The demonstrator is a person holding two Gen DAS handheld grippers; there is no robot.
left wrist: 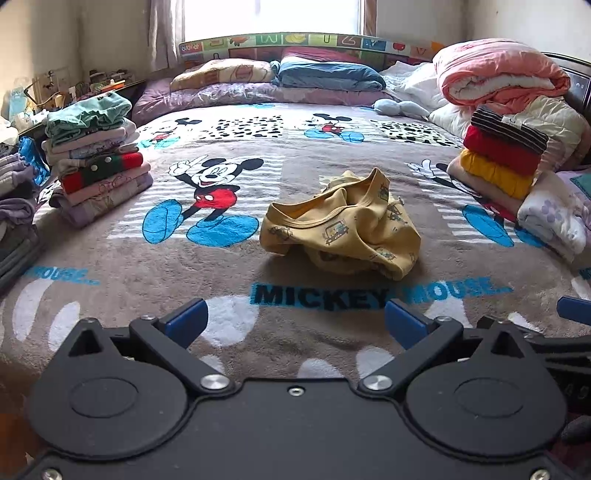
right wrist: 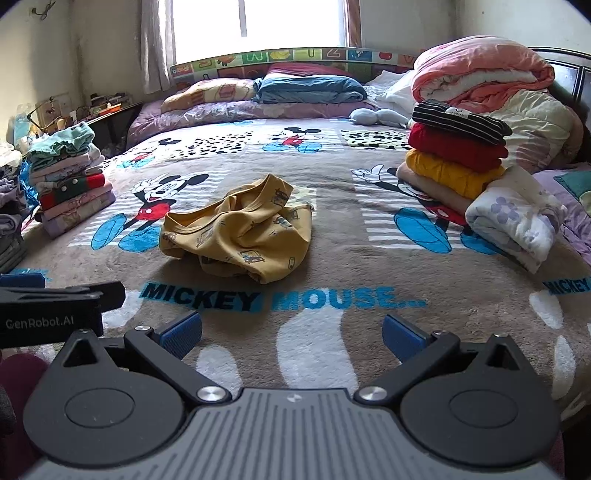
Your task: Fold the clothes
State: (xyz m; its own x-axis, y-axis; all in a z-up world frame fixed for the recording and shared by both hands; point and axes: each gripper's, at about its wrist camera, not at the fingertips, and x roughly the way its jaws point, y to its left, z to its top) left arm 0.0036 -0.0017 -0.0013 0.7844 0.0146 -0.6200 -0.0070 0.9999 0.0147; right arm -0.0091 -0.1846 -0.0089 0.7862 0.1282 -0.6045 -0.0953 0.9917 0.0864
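Left wrist view looks along the left gripper [left wrist: 295,321], whose two blue-padded fingers stand spread as wide as they go, with nothing between them but the brown Mickey Mouse blanket [left wrist: 110,266] that covers the bed. Ahead of the fingers, past the printed words on the blanket, a yellow garment [left wrist: 343,225] with small car prints lies crumpled in a loose heap near the middle of the bed, unfolded and apart from both grippers. To the left edge of the bed stands a stack of folded clothes [left wrist: 96,158] in pale pink, green and red; on the right stands another folded stack [left wrist: 498,155] topped by a striped piece over red and yellow ones, with a folded white flowered cloth [left wrist: 550,218] just beside it. A rolled pink quilt [left wrist: 498,70] sits behind that stack, and pillows [left wrist: 325,75] lie along the far side under the bright window [left wrist: 273,18]. From the right wrist view, the right gripper [right wrist: 291,332] is likewise fully spread and holds nothing, hovering over the near part of the blanket, with the yellow garment ahead and a little to the left of its fingers. At the left edge of that view the other gripper's black body shows side-on, close alongside. A dark red sleeve [right wrist: 18,373] shows at the lower left corner.
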